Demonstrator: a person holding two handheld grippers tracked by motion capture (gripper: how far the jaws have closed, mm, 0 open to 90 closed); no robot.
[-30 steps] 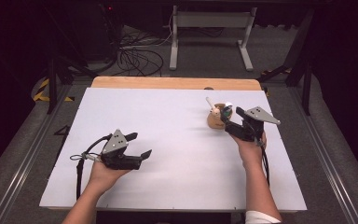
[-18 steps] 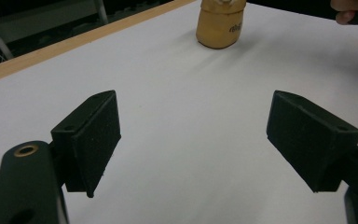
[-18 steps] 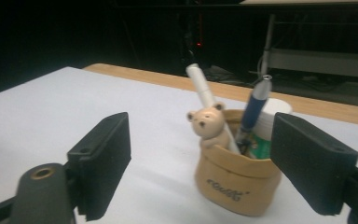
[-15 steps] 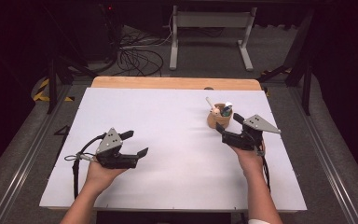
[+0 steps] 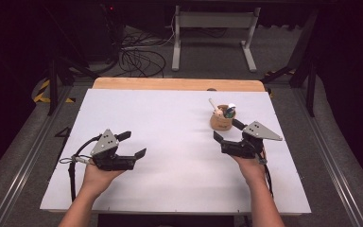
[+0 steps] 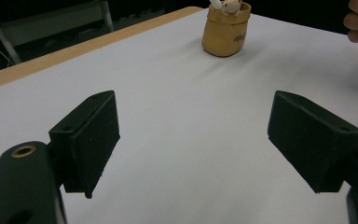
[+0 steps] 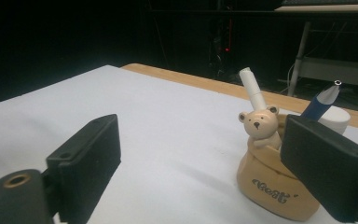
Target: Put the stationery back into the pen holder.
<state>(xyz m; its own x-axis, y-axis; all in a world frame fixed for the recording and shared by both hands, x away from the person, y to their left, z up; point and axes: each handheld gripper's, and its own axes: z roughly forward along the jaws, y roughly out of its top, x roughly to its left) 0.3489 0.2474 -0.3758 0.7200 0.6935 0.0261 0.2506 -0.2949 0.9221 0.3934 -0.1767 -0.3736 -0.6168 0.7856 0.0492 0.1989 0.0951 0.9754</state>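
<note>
Since the earlier frame, the right tool (image 5: 228, 132) has been drawn back from the bear-shaped holder (image 5: 221, 120) and the left tool (image 5: 131, 145) lowered nearer the desk (image 5: 170, 123); both are held wide open and empty. The holder stands at the far right, and its bear face and lettering are made out in the right gripper view, beside a white stick (image 7: 253, 92) and a blue pen (image 7: 320, 101).

A white table (image 5: 170, 156) with a wooden far edge stood on grey carpet (image 5: 14, 161); cables (image 5: 139, 59) and a metal stand (image 5: 212, 28) lay beyond in darkness.
</note>
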